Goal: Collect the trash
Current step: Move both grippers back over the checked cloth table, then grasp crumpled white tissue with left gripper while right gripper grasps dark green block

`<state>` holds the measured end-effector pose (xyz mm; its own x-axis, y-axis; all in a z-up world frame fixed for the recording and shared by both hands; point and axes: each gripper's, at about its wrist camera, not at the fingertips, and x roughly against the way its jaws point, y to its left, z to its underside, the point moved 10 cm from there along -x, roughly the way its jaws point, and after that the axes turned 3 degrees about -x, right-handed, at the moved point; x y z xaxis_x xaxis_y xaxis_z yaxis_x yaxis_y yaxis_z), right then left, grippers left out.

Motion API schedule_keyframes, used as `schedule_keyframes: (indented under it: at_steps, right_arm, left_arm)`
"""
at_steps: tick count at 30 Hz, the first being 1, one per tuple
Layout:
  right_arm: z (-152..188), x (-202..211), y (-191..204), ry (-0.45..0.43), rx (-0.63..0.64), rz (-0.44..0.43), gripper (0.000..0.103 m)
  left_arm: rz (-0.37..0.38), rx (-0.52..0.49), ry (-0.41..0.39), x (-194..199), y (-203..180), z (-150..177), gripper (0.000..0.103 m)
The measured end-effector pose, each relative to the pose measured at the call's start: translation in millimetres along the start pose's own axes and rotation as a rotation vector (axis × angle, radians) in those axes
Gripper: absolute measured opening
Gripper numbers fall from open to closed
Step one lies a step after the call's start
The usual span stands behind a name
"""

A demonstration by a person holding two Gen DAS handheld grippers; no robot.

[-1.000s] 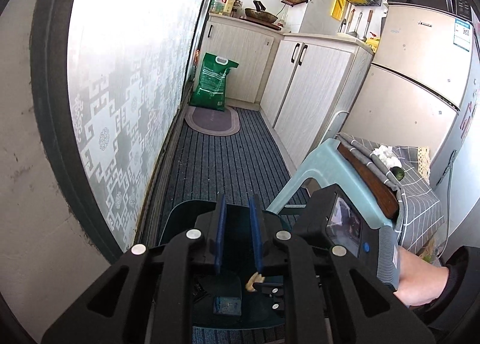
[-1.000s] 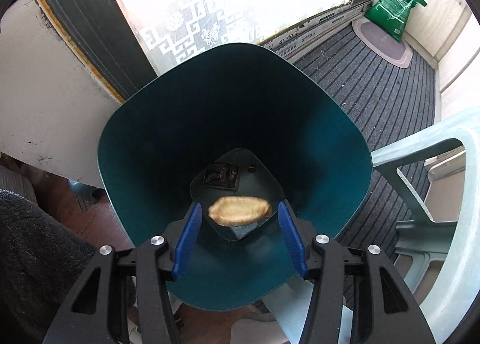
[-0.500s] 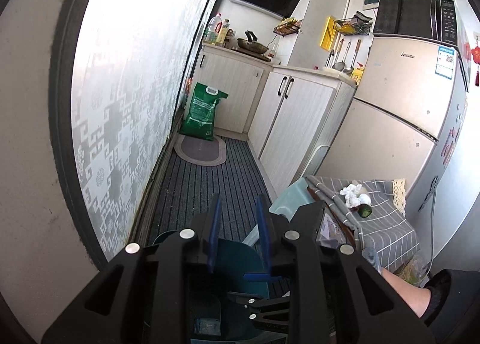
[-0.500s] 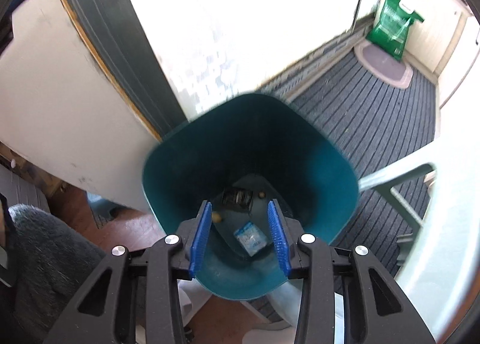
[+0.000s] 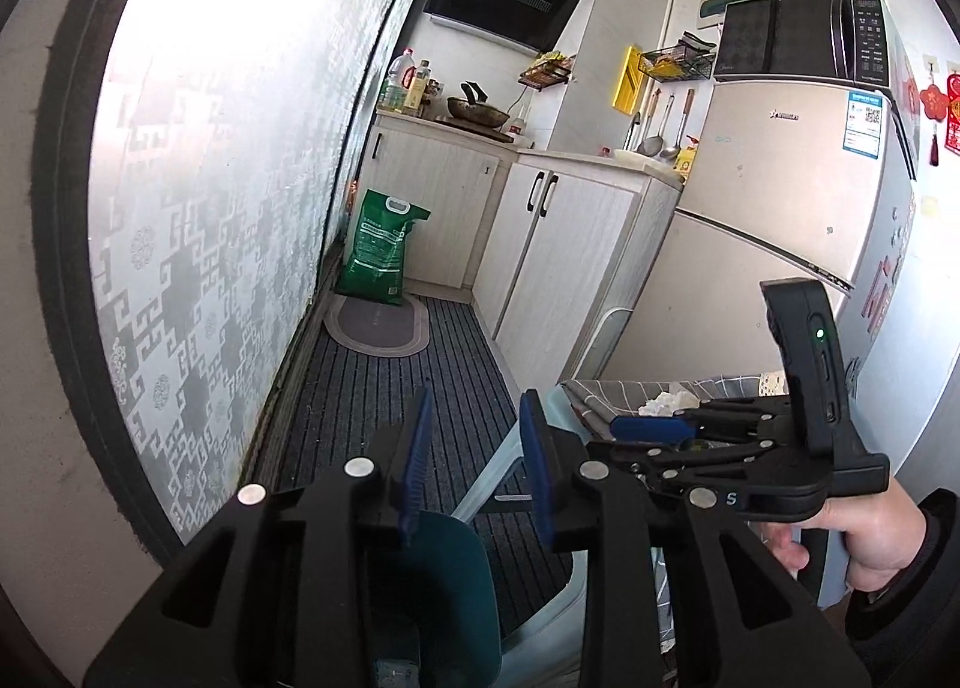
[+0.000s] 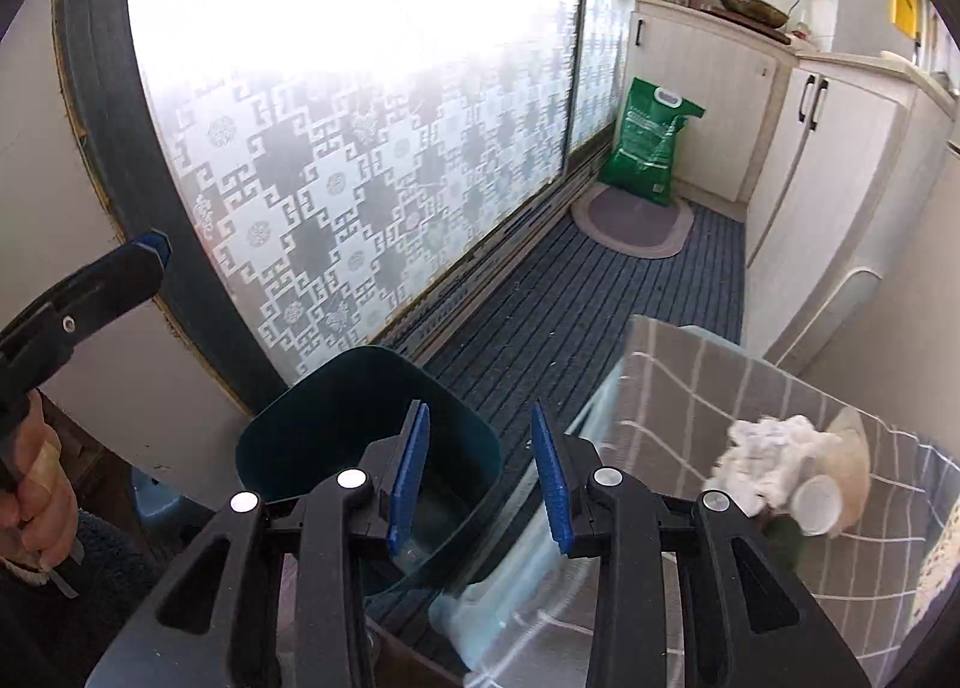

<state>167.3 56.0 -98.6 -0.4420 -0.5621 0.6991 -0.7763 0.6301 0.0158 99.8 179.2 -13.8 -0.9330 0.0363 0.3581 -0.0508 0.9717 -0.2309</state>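
Black hand-held gripper (image 6: 480, 472), blue pads, silver screws.

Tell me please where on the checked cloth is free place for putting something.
The checked cloth is bare along its near edge and its far corner towards the teal bin. It is crowded beside the crumpled tissue and white cup.

Trash bin (image 6: 366, 430) on the striped floor mat (image 6: 576, 316), close against the patterned sliding door (image 6: 336, 196) to its left, stool (image 6: 510, 598) just right of it. Crumpled tissue (image 6: 768, 448) and a small cup (image 6: 815, 505) lie on the checked cloth (image 6: 708, 388) to the right. Far end: rice sack (image 5: 381, 256) behind an oval rug (image 5: 378, 325), leaning on the cabinet (image 5: 432, 208); microwave (image 5: 798, 36) on top of the fridge (image 5: 768, 196).
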Motion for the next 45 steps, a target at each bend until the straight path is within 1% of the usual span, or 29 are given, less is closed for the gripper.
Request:
schedule_keyframes:
  at_steps: [2, 5, 6, 8, 13, 16, 22, 28, 32, 34, 36, 38, 40, 42, 43, 44, 45]
  right_arm:
    - [0, 9, -21, -0.014, -0.014, 0.026, 0.035]
    - [3, 19, -48, -0.028, -0.042, 0.047, 0.035]
    - [5, 22, -54, -0.032, -0.045, 0.058, 0.035]
    - [11, 31, -67, -0.036, -0.053, 0.080, 0.035]
    - [30, 51, -111, -0.055, -0.119, 0.120, 0.036]
    - [43, 50, -128, -0.044, -0.154, 0.117, 0.036]
    - [62, 48, -139, -0.039, -0.177, 0.090, 0.036]
    - [73, 51, -147, -0.047, -0.201, 0.059, 0.036]
    - [78, 52, -151, -0.047, -0.212, 0.038, 0.039]
    - [80, 53, -152, -0.046, -0.209, 0.033, 0.040]
    - [81, 52, -154, -0.045, -0.213, 0.029, 0.040]
    - [83, 53, -156, -0.043, -0.217, 0.025, 0.040]
    - [83, 53, -157, -0.044, -0.223, 0.018, 0.040]
    - [83, 52, -157, -0.041, -0.222, 0.011, 0.040]
    - [83, 52, -156, -0.039, -0.219, 0.008, 0.040]
    - [83, 51, -154, -0.038, -0.216, 0.006, 0.040]
    - [83, 51, -153, -0.036, -0.214, 0.005, 0.040]
  left_arm:
    - [0.007, -0.023, 0.013, -8, -11, 2, 0.034]
    - [0.047, -0.069, 0.055, -26, -33, 11, 0.041]
    - [0.053, -0.082, 0.067, -32, -39, 15, 0.041]
    - [0.070, -0.104, 0.115, -48, -54, 24, 0.041]
    - [0.100, -0.148, 0.141, -71, -83, 27, 0.043]
    - [0.115, -0.150, 0.160, -86, -96, 27, 0.043]
    - [0.151, -0.137, 0.217, -117, -119, 32, 0.047]
    - [0.191, -0.135, 0.237, -139, -146, 33, 0.050]
    - [0.179, -0.172, 0.247, -158, -161, 31, 0.052]
    - [0.186, -0.173, 0.274, -168, -167, 35, 0.053]
    - [0.175, -0.181, 0.300, -176, -169, 39, 0.053]
    - [0.158, -0.174, 0.323, -182, -168, 43, 0.053]
    - [0.163, -0.152, 0.341, -185, -168, 45, 0.053]
    - [0.172, -0.143, 0.362, -189, -170, 49, 0.053]
    - [0.172, -0.142, 0.372, -191, -170, 51, 0.050]
    - [0.171, -0.136, 0.380, -192, -170, 53, 0.044]
    - [0.162, -0.133, 0.382, -193, -168, 53, 0.040]
